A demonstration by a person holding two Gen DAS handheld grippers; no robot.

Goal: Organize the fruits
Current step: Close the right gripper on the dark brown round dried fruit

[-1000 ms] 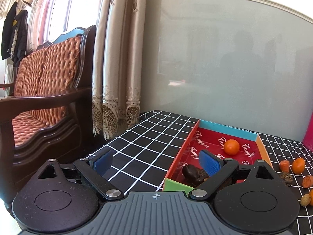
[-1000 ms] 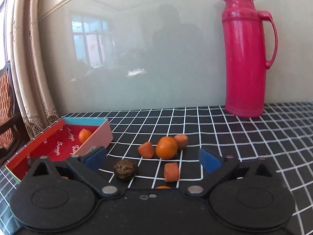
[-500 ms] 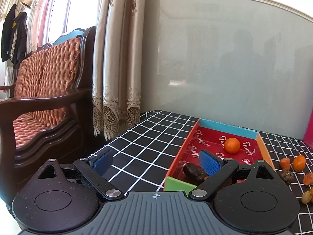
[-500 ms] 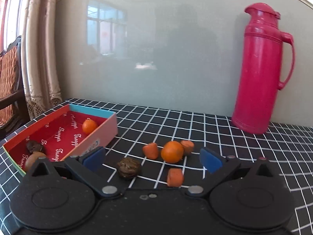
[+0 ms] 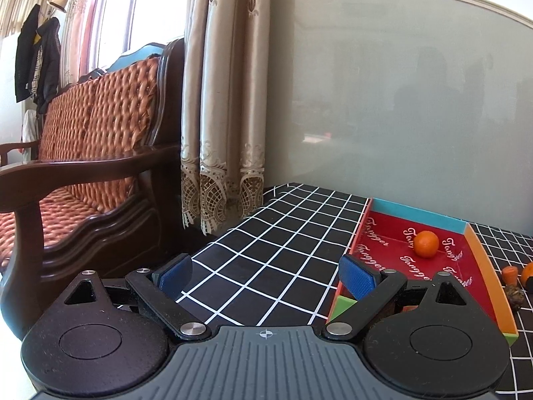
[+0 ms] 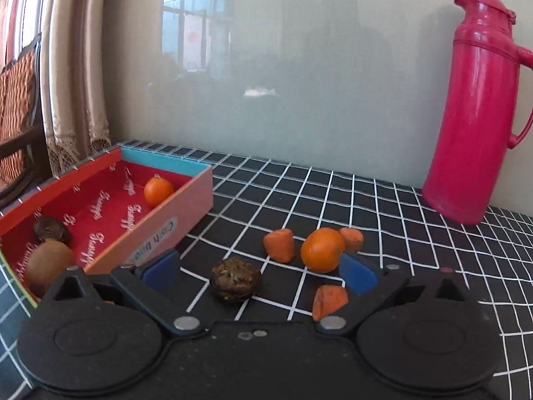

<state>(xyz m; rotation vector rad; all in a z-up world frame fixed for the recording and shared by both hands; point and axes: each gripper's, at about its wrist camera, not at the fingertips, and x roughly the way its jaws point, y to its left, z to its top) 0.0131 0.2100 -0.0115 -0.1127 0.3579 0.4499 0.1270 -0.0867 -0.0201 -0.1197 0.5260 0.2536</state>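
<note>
- Right wrist view: the right gripper (image 6: pixel 258 271) has its jaws spread wide and grips nothing; the dark wrinkled fruit (image 6: pixel 236 278) lies on the cloth between its fingers, so this looks like the next piece to be picked up
- Just beside the right-hand pad lie a small orange chunk (image 6: pixel 329 301) and the round orange (image 6: pixel 322 250), close enough to be nudged if the jaws close carelessly
- Two more orange chunks (image 6: pixel 279 245) sit just behind, still loose on the black checked tablecloth (image 6: pixel 383 220)
- Left wrist view: the left gripper (image 5: pixel 266 271) is released too, empty, hanging over bare cloth beside the red tray (image 5: pixel 474 253), likely waiting its turn
- That tray, the likely collecting place, holds an orange (image 6: pixel 159 190) at its far end and a brown fruit (image 6: pixel 50 263) with a dark one (image 6: pixel 51 230) at its near end
- Farthest back, a pink thermos (image 6: pixel 473 110) stands upright by the wall, well apart from the work
</note>
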